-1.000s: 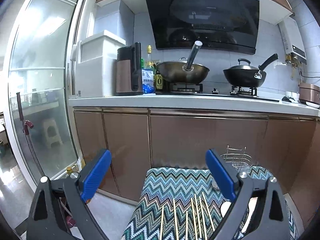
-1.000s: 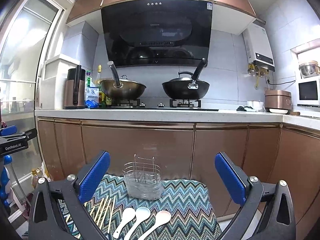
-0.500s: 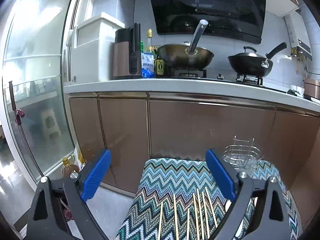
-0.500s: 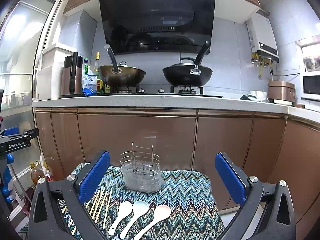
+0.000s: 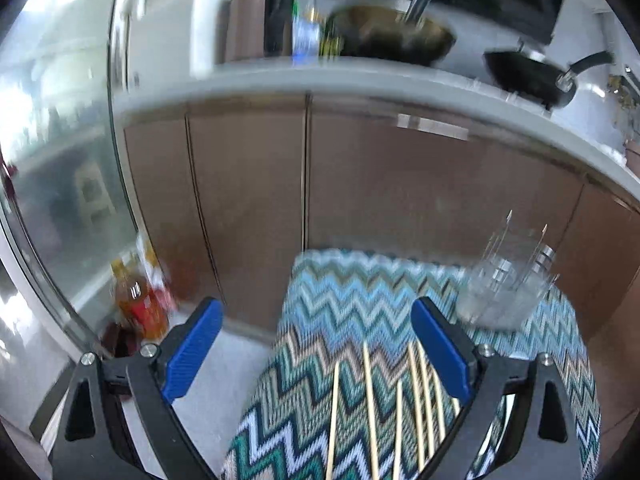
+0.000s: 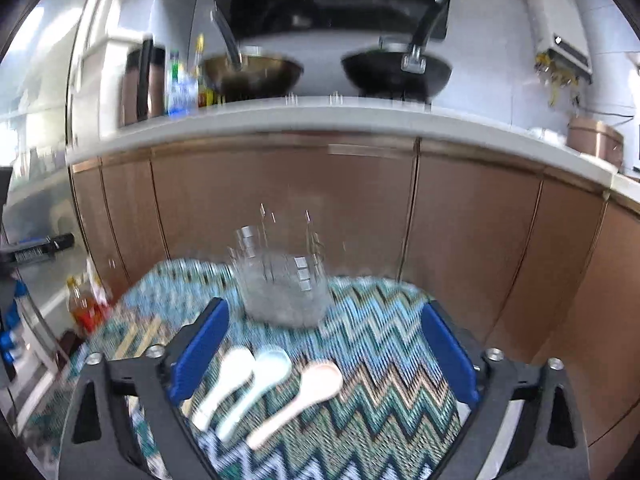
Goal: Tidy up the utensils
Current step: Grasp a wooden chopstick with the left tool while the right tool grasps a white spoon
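Observation:
Several wooden chopsticks (image 5: 372, 412) lie side by side on a zigzag-patterned cloth (image 5: 352, 304); they also show in the right wrist view (image 6: 138, 338). Three spoons lie on the cloth: a white spoon (image 6: 226, 384), a pale blue spoon (image 6: 260, 384) and a pinkish spoon (image 6: 304, 396). A wire utensil holder (image 6: 282, 288) stands upright behind them; it also shows in the left wrist view (image 5: 504, 284). My left gripper (image 5: 316, 354) is open above the chopsticks. My right gripper (image 6: 324, 354) is open above the spoons. Both are empty.
Brown cabinet doors (image 6: 280, 208) stand right behind the cloth-covered surface. A counter (image 6: 320, 116) above carries two woks (image 6: 256, 74). Oil bottles (image 5: 138, 304) stand on the floor at the left by a glass door (image 5: 52, 168).
Both grippers have tilted downward and moved closer to the cloth; the chopsticks, spoons and holder now sit higher and larger in view. Both stay open.

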A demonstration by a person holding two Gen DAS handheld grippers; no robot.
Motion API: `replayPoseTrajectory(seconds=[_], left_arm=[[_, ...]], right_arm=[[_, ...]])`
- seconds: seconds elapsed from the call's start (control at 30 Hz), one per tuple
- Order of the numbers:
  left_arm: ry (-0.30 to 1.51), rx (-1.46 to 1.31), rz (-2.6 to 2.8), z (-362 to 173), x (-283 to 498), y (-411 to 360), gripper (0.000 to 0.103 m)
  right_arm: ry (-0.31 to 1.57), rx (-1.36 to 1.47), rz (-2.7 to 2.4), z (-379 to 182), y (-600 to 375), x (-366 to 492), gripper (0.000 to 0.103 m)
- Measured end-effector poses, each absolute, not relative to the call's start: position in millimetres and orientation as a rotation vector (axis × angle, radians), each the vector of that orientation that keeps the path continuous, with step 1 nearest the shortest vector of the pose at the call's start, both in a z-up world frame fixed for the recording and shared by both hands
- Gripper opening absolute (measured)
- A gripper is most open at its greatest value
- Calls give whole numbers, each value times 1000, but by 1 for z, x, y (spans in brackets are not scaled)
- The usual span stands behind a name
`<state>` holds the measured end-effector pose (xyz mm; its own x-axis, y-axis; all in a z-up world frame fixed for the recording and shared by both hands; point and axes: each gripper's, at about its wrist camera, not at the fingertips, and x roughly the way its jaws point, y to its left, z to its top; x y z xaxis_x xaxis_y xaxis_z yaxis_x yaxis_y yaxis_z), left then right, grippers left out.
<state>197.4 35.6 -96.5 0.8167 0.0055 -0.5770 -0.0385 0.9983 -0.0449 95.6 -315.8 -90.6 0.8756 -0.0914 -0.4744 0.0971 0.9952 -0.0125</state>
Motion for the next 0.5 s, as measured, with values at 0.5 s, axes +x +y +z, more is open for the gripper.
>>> replayPoseTrajectory(seconds=[0.5], left_arm=[[1057, -79, -304, -188, 275, -28, 87]], right_arm=[[851, 299, 120, -201, -386, 168, 46]])
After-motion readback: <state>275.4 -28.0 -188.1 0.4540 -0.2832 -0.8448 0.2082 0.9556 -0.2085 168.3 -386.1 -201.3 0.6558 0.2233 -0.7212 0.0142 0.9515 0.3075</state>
